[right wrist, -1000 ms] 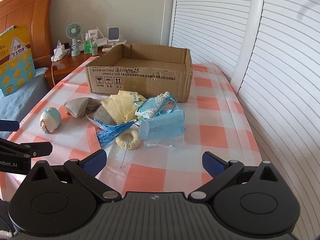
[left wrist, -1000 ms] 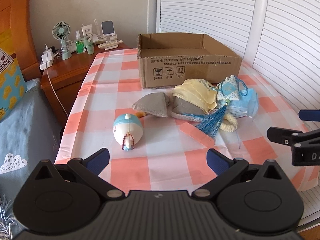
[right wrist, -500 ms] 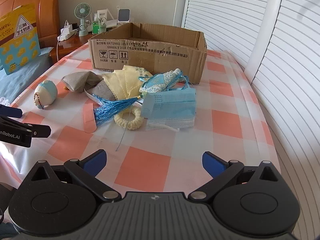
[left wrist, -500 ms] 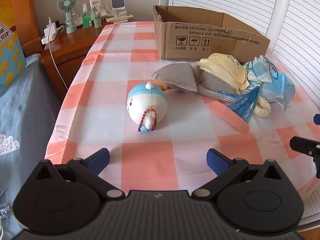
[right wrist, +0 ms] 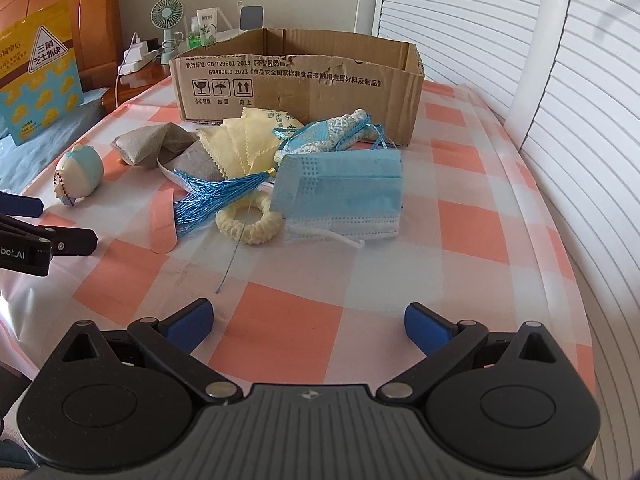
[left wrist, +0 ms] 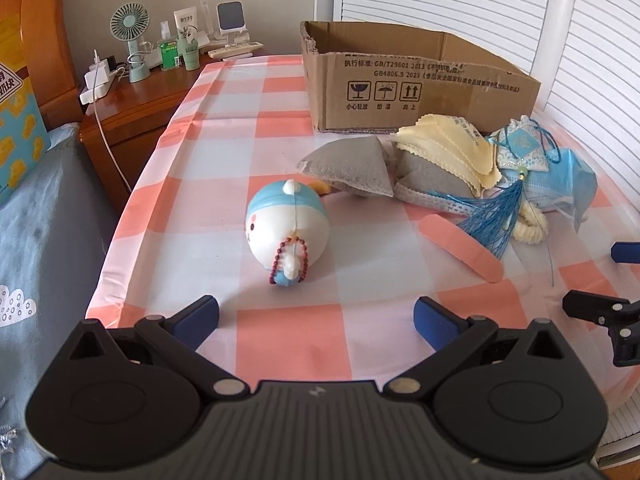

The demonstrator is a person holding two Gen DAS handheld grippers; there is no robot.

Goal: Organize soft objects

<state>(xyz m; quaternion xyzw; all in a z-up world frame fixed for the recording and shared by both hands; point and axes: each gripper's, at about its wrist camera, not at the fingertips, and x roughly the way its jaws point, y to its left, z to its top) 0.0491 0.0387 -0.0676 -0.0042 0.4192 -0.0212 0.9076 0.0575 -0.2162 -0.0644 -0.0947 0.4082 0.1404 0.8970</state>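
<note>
My left gripper (left wrist: 316,316) hangs with its jaws spread wide and empty above the checked tablecloth (left wrist: 288,344), facing the round blue-and-white plush toy (left wrist: 287,232) just ahead. My right gripper (right wrist: 308,322) is likewise wide apart, holding nothing, facing the stack of blue face masks (right wrist: 340,196).

Only the left view shows the toy's face and bead chain clearly, and the grey pouch (left wrist: 348,170) head-on. The right view opens up what the left crowds together: the cream knitted ring (right wrist: 249,222) touching the masks, the blue tassel (right wrist: 212,200) lying across it, the fanned yellow cloths (right wrist: 244,140) and the patterned sachet (right wrist: 320,138) in front of the cardboard box (right wrist: 296,88). All the soft things lie on the cloth, outside the box.

The box reads "GB/T29601 2013" and "GB4806.9 2023", with fragile, umbrella and arrows symbols. The left gripper's side, seen from the right, shows "bot.AI". A yellow package (right wrist: 38,76) carries a triangle with Chinese characters.
</note>
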